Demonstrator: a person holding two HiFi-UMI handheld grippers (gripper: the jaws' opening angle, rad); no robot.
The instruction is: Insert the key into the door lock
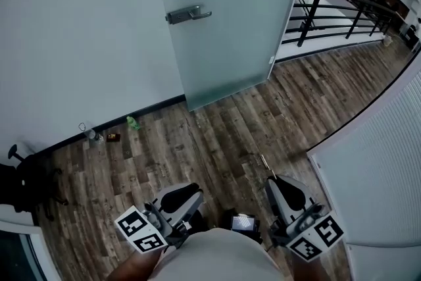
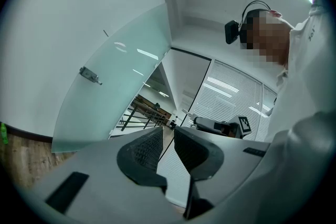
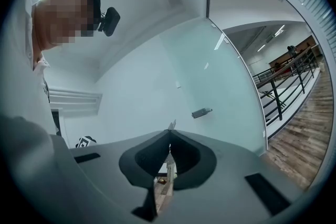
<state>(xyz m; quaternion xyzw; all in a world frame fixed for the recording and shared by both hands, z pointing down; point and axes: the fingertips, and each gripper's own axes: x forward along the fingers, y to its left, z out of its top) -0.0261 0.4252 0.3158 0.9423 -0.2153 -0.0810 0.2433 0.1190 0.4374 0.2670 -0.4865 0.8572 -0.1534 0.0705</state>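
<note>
My left gripper (image 2: 168,131) hung low at my left side with its jaws parted and nothing between them. My right gripper (image 3: 169,134) was clenched on the key (image 3: 171,125), whose tip poked out just past the pads and pointed towards the door (image 1: 230,23).

The door's handle (image 1: 189,14) was well away from both grippers, across a stretch of floor (image 1: 217,135). I could not make out the lock itself from there; I judged it sat at or beside the handle. So the step in hand was the approach: walk up, lift the key to the height of the handle, and keep the blade level and square to the door before pushing. With so little of the key past the pads, I thought a firm grip mattered, lest it twist at the keyhole. The free left gripper could steady the door, which appeared to stand ajar.

Along the wall, a dark chair (image 1: 20,181) stood at far left, then a small green thing (image 1: 133,122) by the skirting. A black railing (image 1: 329,6) lay beyond the door, and pale blinds (image 1: 375,174) closed in my right side. Nothing lay across my path.
</note>
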